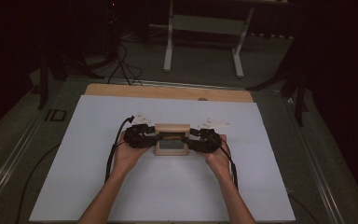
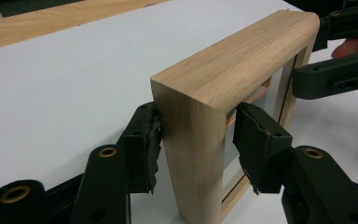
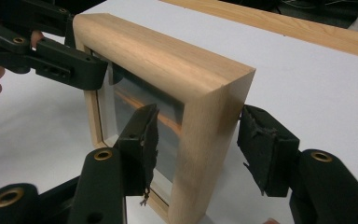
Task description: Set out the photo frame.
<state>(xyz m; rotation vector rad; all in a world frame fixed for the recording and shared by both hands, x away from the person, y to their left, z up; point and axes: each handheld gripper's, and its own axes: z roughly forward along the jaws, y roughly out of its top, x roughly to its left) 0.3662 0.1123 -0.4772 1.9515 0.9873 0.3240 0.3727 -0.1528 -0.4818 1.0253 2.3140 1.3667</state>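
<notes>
Wooden frame [image 1: 172, 140]: stands upright on the white tabletop [image 1: 98, 186], between the two grippers.
Left gripper [image 2: 196, 140]: jaws straddle the frame's near upright; one pad touches the wood, the other sits just off it.
Right gripper [image 3: 198, 144]: jaws bracket the opposite upright, gaps on both sides, released.
Glass pane [image 3: 135, 100]: set inside the frame.

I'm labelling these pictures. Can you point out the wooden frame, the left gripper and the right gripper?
wooden frame [image 1: 172, 128]: high view, top rail.
left gripper [image 2: 196, 142]: left gripper view, midway between its fingers.
right gripper [image 3: 198, 144]: right gripper view, midway between its fingers.
</notes>
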